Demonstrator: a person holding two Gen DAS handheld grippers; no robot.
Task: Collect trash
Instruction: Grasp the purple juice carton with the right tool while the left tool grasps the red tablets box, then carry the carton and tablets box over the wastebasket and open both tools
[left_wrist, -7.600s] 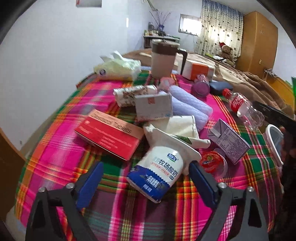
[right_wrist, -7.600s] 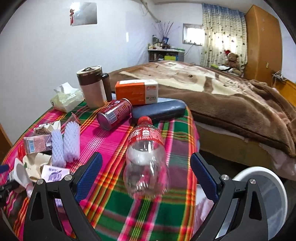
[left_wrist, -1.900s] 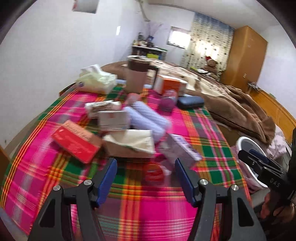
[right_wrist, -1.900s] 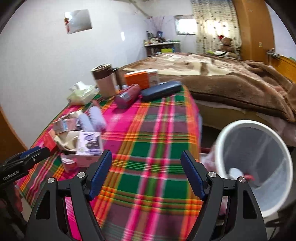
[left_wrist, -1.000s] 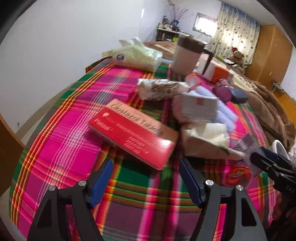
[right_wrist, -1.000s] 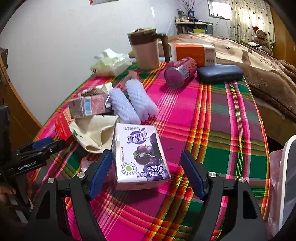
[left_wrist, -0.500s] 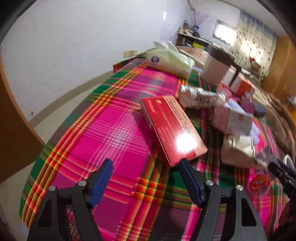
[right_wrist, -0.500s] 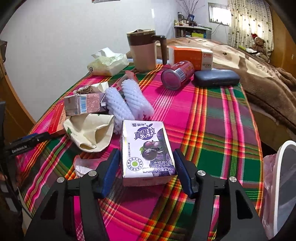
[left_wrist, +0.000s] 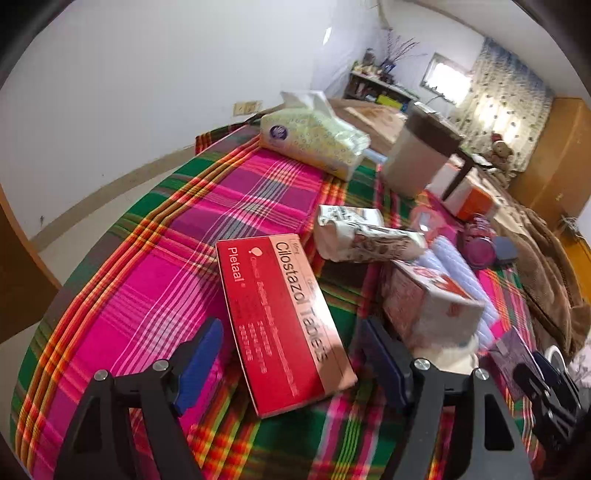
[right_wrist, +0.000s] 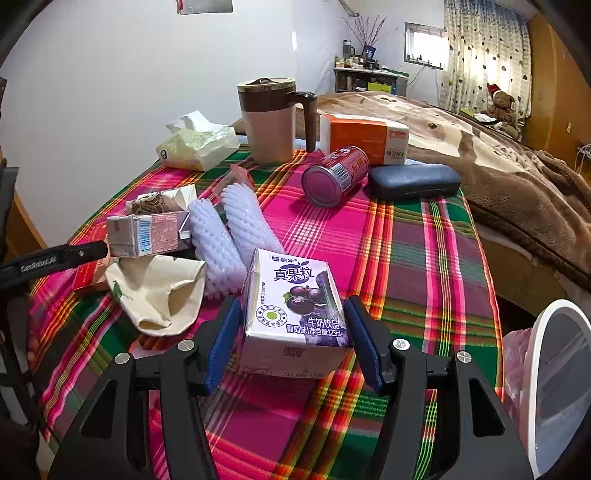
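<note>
A red tablet box lies on the plaid cloth, its near end between the open jaws of my left gripper, with a gap on both sides. A purple milk carton stands between the jaws of my right gripper, which close around it; the pads look near touching. Other trash lies beyond: a pink carton, a crumpled paper bag, white foam sleeves and a red can. A white bin stands at the right, below the table edge.
A brown lidded jug, a tissue pack, an orange box and a dark glasses case sit at the far end. A bed with a brown blanket runs along the right. The wall is on the left.
My left gripper has moved closer to the red box, which now lies between its jaws. My right gripper's jaws have narrowed around the purple carton.
</note>
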